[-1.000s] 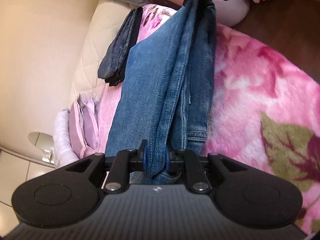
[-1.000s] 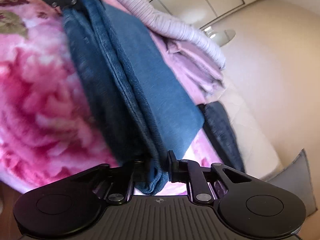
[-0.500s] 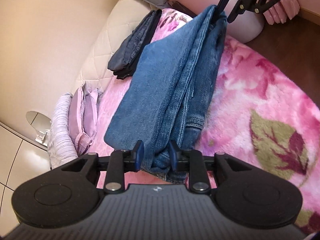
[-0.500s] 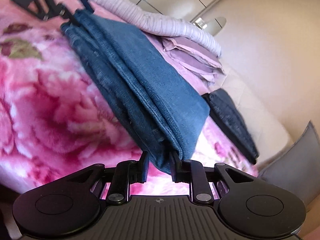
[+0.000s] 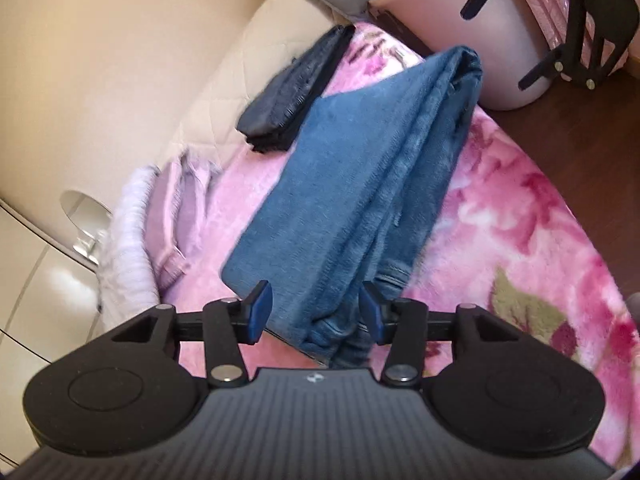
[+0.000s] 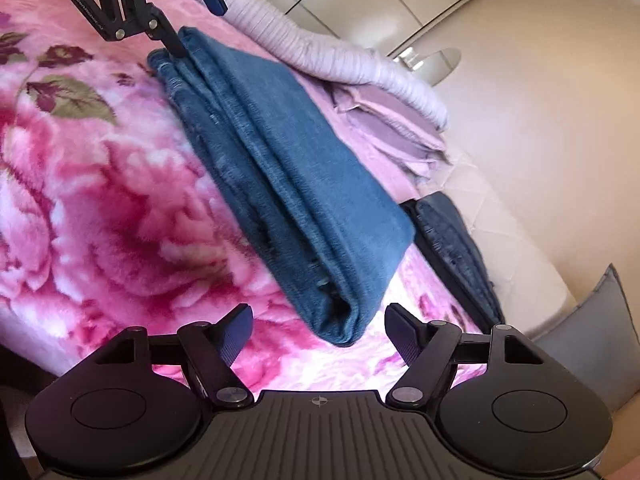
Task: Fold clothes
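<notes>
A pair of blue jeans (image 5: 360, 188), folded into a long narrow stack, lies flat on the pink floral blanket (image 5: 520, 240); it also shows in the right wrist view (image 6: 296, 184). My left gripper (image 5: 314, 314) is open, its blue pads either side of one end of the jeans, not gripping. My right gripper (image 6: 318, 330) is open wide just short of the other, folded end. Each gripper shows at the top of the other's view, open, above the jeans.
A folded dark garment (image 5: 296, 88) lies beside the jeans near the cream quilted headboard (image 5: 240, 80). Folded lilac clothes (image 6: 400, 128) and a ribbed white garment (image 6: 320, 48) lie beyond. A grey cushion (image 6: 592, 332) and dark wood floor (image 5: 580, 128) border the bed.
Both grippers let go of the jeans and opened wide. The jeans, held stretched between them a second ago, now lie on the blanket, and both grippers have pulled back slightly.
</notes>
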